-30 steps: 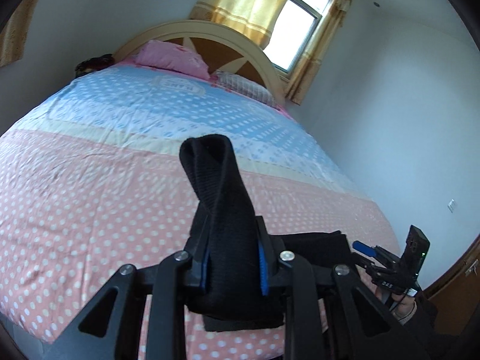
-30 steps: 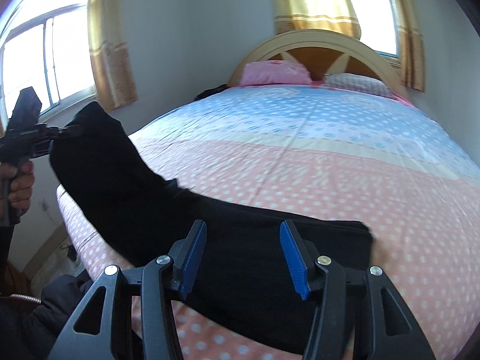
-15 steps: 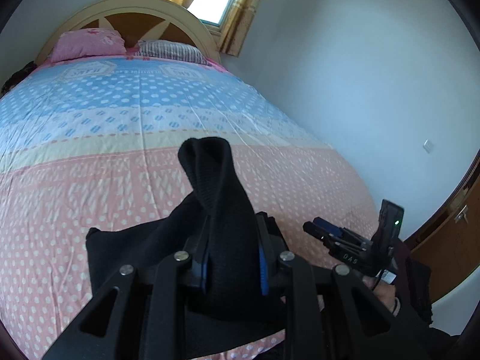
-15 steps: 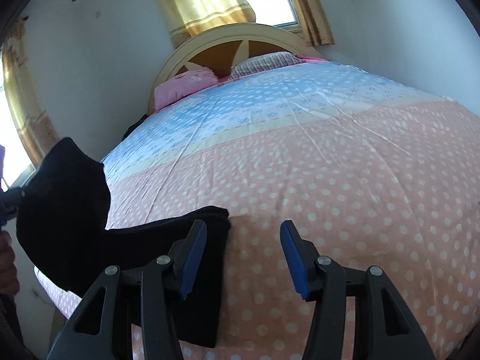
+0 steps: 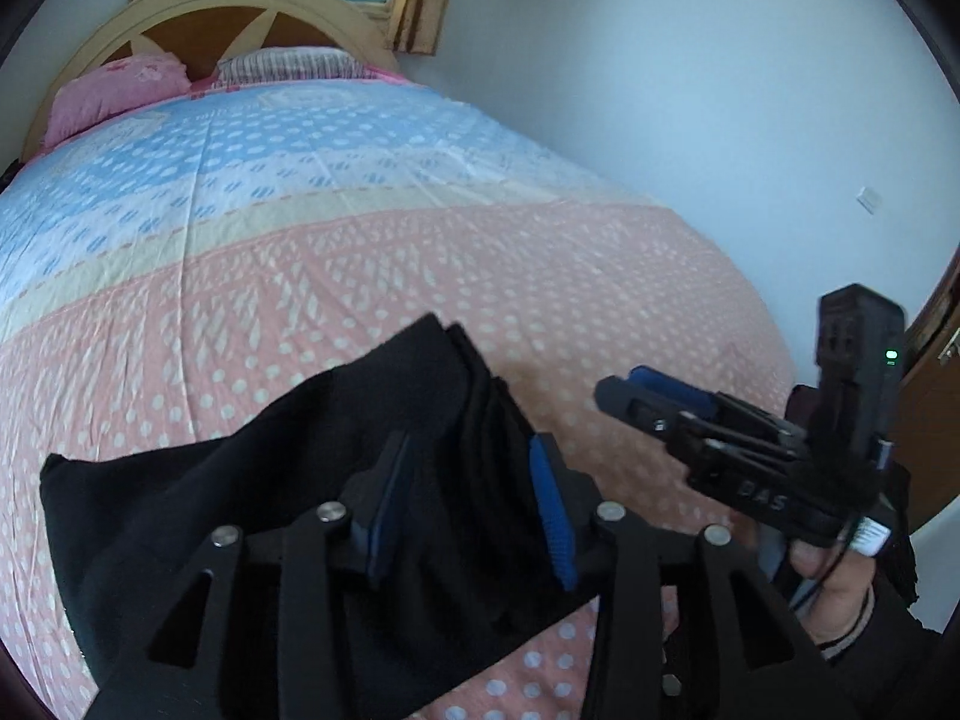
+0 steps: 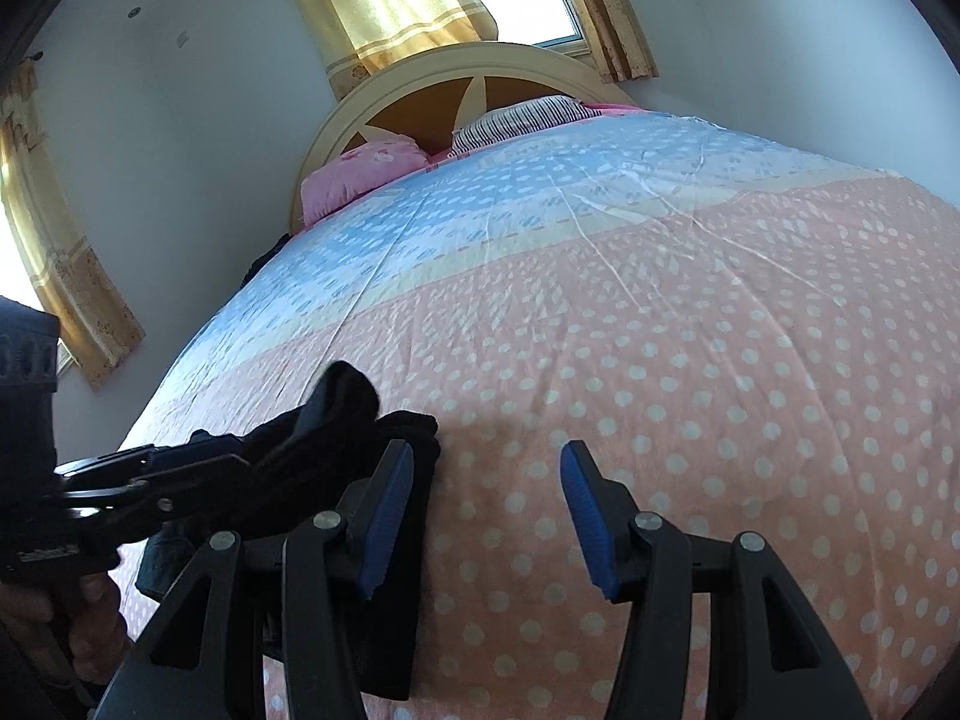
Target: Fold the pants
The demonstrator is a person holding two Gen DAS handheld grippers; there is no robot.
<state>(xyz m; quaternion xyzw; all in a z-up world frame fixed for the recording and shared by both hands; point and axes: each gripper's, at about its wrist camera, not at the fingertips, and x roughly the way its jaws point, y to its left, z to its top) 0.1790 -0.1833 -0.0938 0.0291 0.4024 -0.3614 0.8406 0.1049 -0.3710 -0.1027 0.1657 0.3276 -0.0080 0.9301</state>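
Pants (image 5: 252, 516), black and folded, lie on the near, pink-dotted part of the bedspread (image 5: 300, 276). Over them the left gripper (image 5: 474, 498) has just been opening; its blue pads stand apart, cloth between them but loose. Just beside the pants' edge, the right gripper (image 6: 486, 510) is spread over bare bedspread, pinching nothing. Farther off lie a pink pillow (image 6: 360, 177), a striped pillow (image 6: 522, 114) and the headboard (image 6: 420, 96).
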